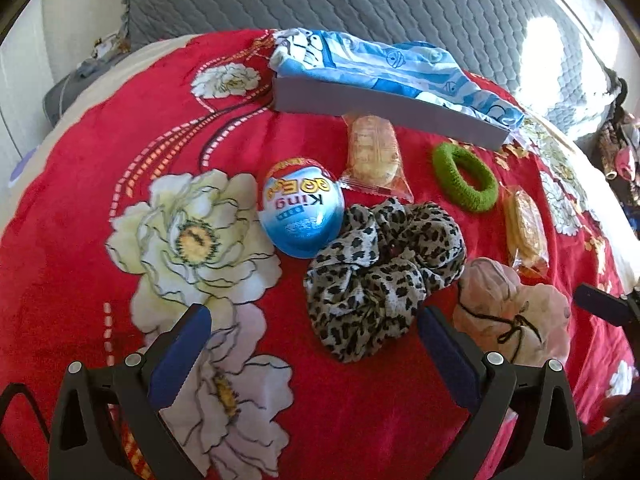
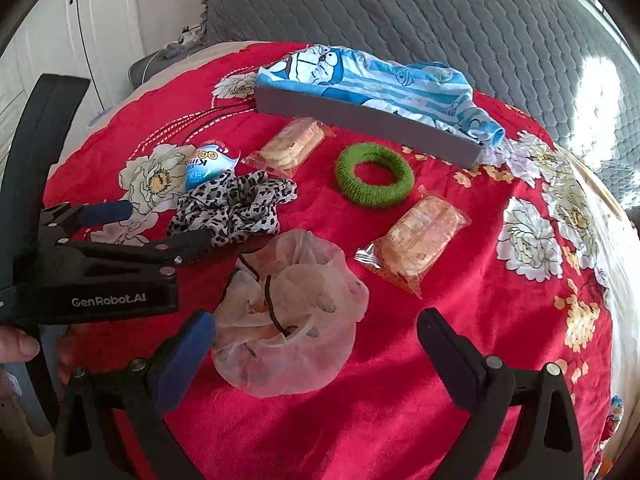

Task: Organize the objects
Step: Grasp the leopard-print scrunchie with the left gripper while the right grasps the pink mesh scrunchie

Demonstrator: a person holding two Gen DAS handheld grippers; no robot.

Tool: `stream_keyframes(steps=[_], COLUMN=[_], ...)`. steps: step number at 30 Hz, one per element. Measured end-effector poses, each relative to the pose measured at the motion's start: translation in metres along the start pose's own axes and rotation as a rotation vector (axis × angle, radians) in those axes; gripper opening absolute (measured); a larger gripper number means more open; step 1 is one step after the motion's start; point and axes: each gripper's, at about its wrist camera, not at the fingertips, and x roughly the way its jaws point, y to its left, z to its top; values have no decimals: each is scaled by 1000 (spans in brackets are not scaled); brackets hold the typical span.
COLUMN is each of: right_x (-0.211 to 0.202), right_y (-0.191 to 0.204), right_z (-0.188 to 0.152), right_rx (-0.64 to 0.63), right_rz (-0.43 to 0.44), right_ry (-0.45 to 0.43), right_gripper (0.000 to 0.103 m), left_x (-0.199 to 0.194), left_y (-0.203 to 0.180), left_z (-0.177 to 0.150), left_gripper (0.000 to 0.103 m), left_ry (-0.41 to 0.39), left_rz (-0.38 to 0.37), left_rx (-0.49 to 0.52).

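On a red floral blanket lie a blue foil egg, a leopard-print scrunchie, a pale pink scrunchie, a green hair tie and two wrapped snack packets. My left gripper is open, its fingers on either side of the leopard scrunchie's near edge. My right gripper is open around the pink scrunchie. In the right wrist view the left gripper reaches in beside the leopard scrunchie.
A flat grey box with a blue cartoon cloth draped in it stands at the back. Behind it is a grey quilted cover. A hand holds the left gripper. A second foil egg lies at the blanket's right edge.
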Motion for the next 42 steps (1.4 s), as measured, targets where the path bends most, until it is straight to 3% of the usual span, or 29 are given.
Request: stream_keyframes(steps=[9, 16, 25, 36, 42], right_x=[16, 30, 29, 25, 26], right_y=[4, 3, 9, 8, 4], right_z=[3, 3, 2, 2, 2], right_rx=[-7, 2, -16, -6, 18], right_rz=[9, 22, 68, 115, 151], right_ry=[15, 56, 62, 76, 79], right_gripper=[97, 75, 54, 32, 23], left_x=[9, 13, 12, 3, 1], left_y=[-8, -3, -1, -5, -15], left_z=[-2, 1, 2, 0, -1], left_gripper=[103, 95, 70, 24, 14], left_ry=[-7, 8, 38, 20, 32], left_rz=[-52, -61, -73, -129, -200], left_rx=[7, -24, 23, 51, 83])
